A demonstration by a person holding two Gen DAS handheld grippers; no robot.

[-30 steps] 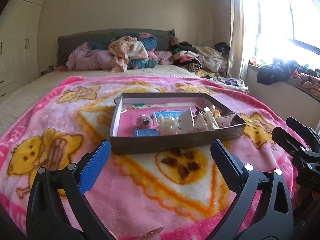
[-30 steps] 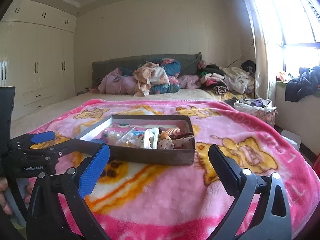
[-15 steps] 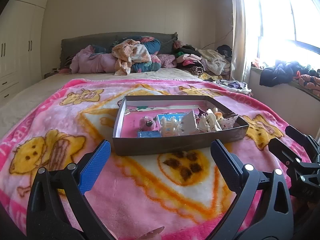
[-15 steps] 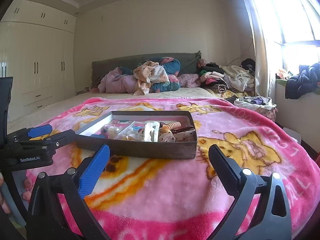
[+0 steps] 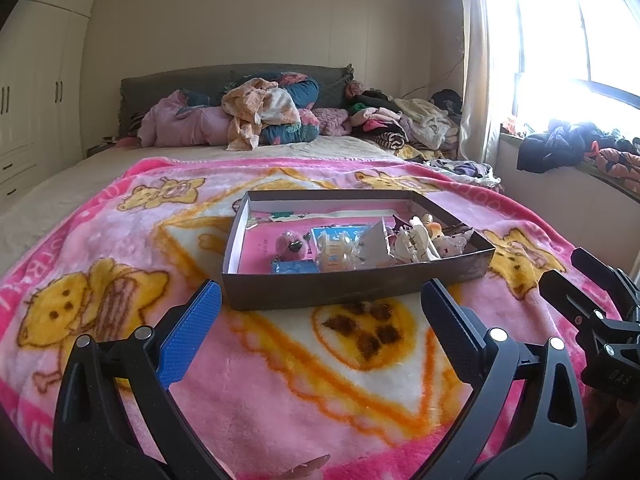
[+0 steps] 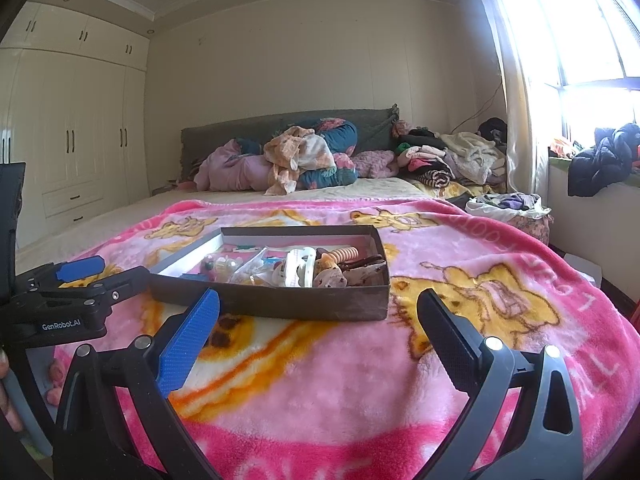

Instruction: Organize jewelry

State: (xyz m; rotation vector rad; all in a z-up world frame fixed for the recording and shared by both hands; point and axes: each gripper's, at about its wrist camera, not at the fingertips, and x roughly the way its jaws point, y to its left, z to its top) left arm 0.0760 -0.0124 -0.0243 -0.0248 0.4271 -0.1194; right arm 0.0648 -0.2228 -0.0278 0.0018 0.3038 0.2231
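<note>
left gripper [image 5: 320,312]: spread wide, nothing held | right gripper [image 6: 318,312]: same | jewelry box [image 5: 352,286]: parked mid-frame on pink blanket [image 5: 280,380]

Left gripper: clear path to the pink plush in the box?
Probably yes. The left gripper is open and empty, the box has no lid, and the pink plush lies exposed; only the low near wall to clear.

We held the left gripper [image 5: 320,300] low and level, its jaws spread wide and gripping nothing, one pad blue and the other black. The right gripper [image 6: 318,312] sat just beside it at about the same height, likewise spread wide and bare. A fingertip [image 5: 306,468] of ours showed at the left view's bottom edge.
</note>
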